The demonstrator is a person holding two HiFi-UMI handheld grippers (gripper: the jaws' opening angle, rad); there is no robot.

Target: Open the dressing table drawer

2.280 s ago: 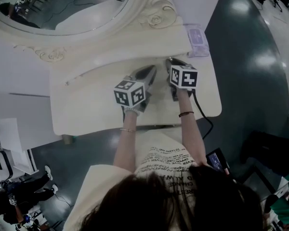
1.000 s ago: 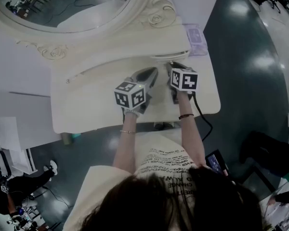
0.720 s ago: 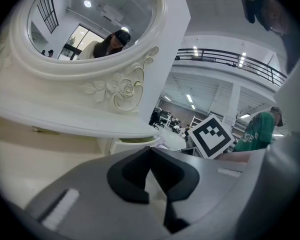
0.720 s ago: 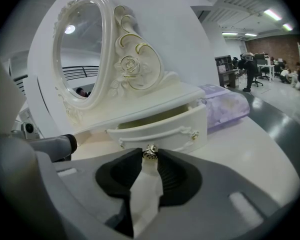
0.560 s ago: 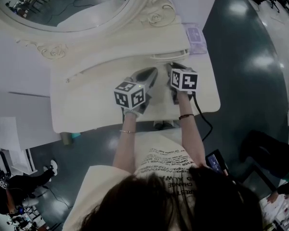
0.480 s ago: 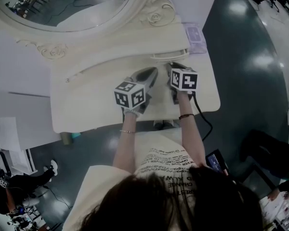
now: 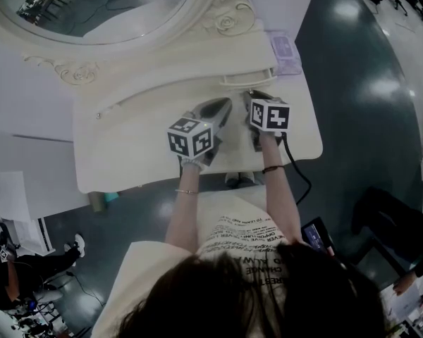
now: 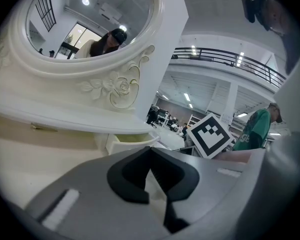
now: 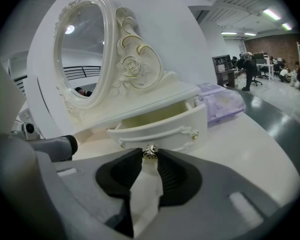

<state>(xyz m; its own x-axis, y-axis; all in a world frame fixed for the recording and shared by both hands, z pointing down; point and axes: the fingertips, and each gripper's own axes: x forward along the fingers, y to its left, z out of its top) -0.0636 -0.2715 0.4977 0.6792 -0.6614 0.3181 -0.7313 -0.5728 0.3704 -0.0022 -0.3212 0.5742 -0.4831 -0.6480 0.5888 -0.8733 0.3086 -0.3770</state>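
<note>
The floor [image 7: 366, 118] is dark grey-green and glossy, with pale reflections [image 7: 347, 9] of lamps on it. A plain white wall panel [image 9: 190, 44] stands behind. Long strip lights [image 9: 271, 14] run along the ceiling. At the far end is a brick-red wall [image 9: 285, 46] with desks [image 9: 266, 68] before it. An upper gallery carries a dark railing [image 8: 225, 59] above a white column [image 8: 231, 104].

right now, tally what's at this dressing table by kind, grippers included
grippers: 2 (left gripper, right gripper)
drawer, open: 1
drawer knob, between the right jaws: 1
oval mirror: 1
purple tissue pack: 1
total: 6
</note>
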